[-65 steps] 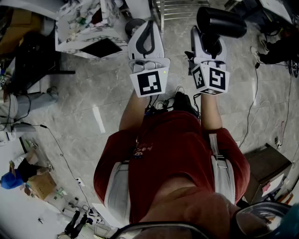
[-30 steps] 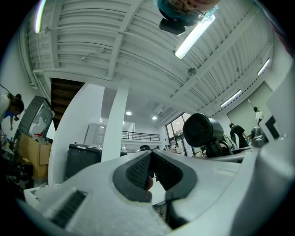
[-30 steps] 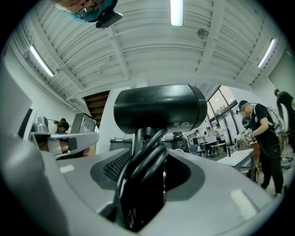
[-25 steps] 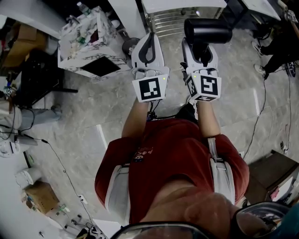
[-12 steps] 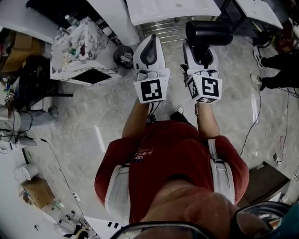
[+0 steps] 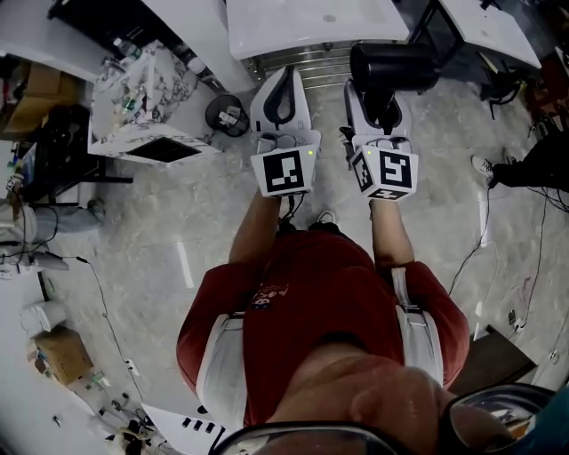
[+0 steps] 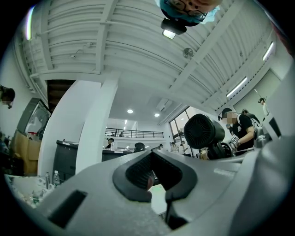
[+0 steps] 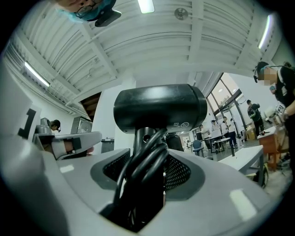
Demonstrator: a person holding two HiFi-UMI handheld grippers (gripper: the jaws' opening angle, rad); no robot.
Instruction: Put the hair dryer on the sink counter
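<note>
Both jaws of the right gripper point(image 8: 146, 177) are pinching the handle of the hair dryer point(image 8: 159, 108). The coiled cord point(image 8: 143, 156) is bunching against the handle between them. The black barrel is sitting crosswise above the jaws, with the handle pointing down into the grip. The left gripper point(image 7: 154, 173) is riding alongside, its jaws pressed together on nothing.

In the head view the dryer is hanging in the air over the marble floor point(image 6: 178, 204), not resting on anything. It is just short of a white table point(image 6: 293, 22) ahead. I cannot tell whether that surface is the sink counter.

The step in hand is looking like the carry toward the set-down place. Doing it well is meaning a steady pinch, since the cord loops under the pads are making the hold less sure than bare handle would. The heavy barrel is sitting above the grip, so any sharp tilt is risking a swing or a slip. The dryer is wanting to be lowered until its body is resting fully on the surface, away from the edge, before the jaws are spreading. The cord is needing to land on top too, not trailing over the side.
</note>
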